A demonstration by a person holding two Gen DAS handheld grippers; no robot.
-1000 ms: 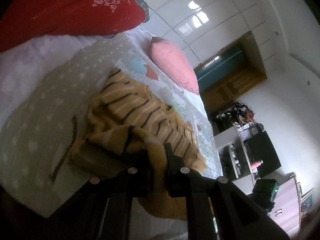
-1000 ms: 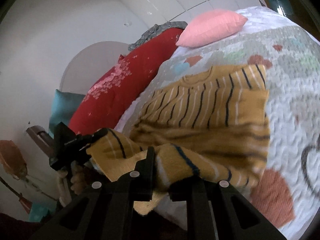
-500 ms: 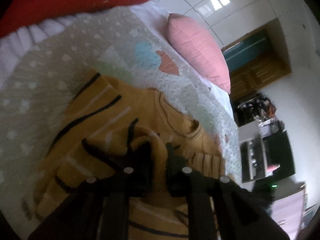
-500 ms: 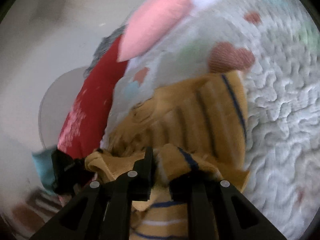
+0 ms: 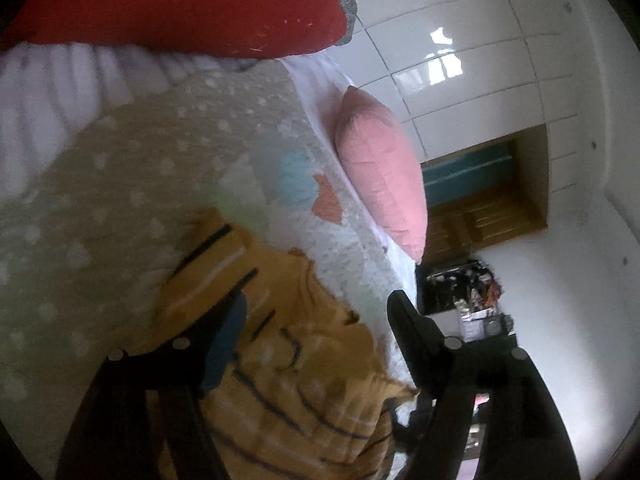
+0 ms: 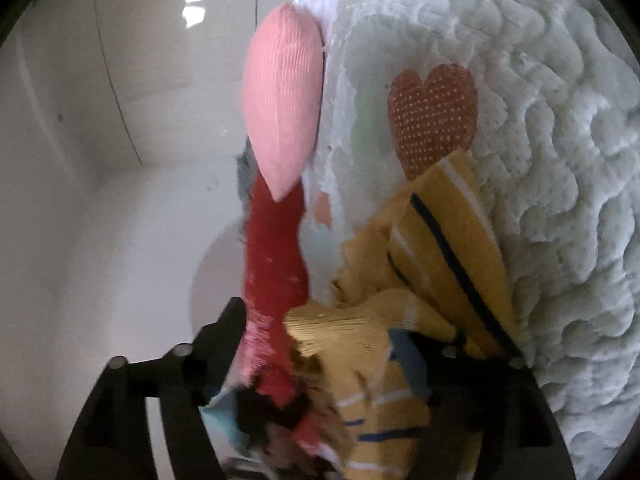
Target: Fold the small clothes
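Note:
A small mustard-yellow sweater (image 5: 288, 360) with dark and white stripes lies folded over on the quilted bedspread (image 5: 120, 184). My left gripper (image 5: 316, 312) is open just above it, with the cloth lying between and below the fingers. In the right wrist view the same sweater (image 6: 436, 248) lies bunched on the white quilt (image 6: 560, 160). My right gripper (image 6: 332, 320) is open, and a ribbed sweater edge rests loose between its fingers.
A pink pillow (image 5: 380, 176) lies on the bed beyond the sweater, also in the right wrist view (image 6: 284, 112). A red cushion (image 5: 180, 4) sits at the head of the bed. A white wardrobe, a wooden door and a cluttered dark shelf (image 5: 460, 292) stand past the bed.
Both grippers carried the sweater's lower edge over the upper part. Both have opened and let the cloth go, and it now lies folded on the bed.

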